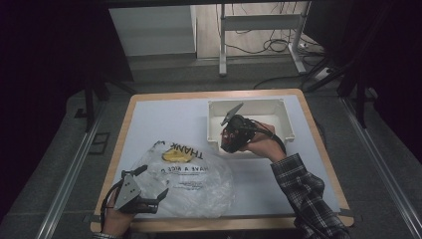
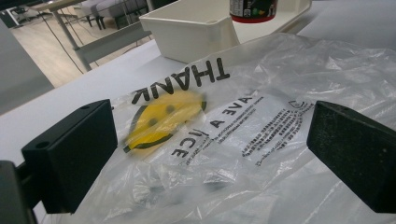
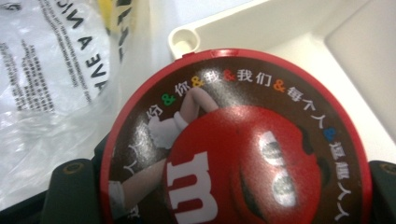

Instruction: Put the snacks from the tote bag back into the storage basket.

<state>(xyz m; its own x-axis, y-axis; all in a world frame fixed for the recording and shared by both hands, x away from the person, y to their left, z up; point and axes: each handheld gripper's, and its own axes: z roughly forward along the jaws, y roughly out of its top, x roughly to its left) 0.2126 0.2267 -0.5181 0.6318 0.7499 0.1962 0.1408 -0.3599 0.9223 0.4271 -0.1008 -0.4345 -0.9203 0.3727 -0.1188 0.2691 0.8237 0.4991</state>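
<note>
1. The surface [image 1: 174, 107] carries a clear plastic bag [image 1: 186, 177] at the near left and a white plastic bin [image 1: 283, 117] at the far right.
2. The bag lies crumpled and flat; it bears a yellow smiley face [image 2: 161, 119] and black print reading "THANK" and "HAVE A NICE" (the rest of the small print is too fine to read).
3. The left tongs [image 1: 157, 199] sit at the near left edge of the surface, just over the near side of the bag, held by the person's left hand [image 1: 115, 221].
4. In the left gripper view the jaws of the left tongs [image 2: 210, 154] stand wide apart with nothing between them, the bag spread out below and beyond.
5. The right tongs [image 1: 228, 142] are at the near left corner of the bin, held by the right hand [image 1: 261, 147], whose plaid sleeve [image 1: 306, 194] comes in from the near right.
6. In the right gripper view the right tongs [image 3: 233, 186] are closed on a round M&M's candy tub [image 3: 236, 140] with a red rim and a red character on its brown lid (a jaw on each side of it).
7. The tub is held above the corner of the bin, with the bag just to its left.
</note>
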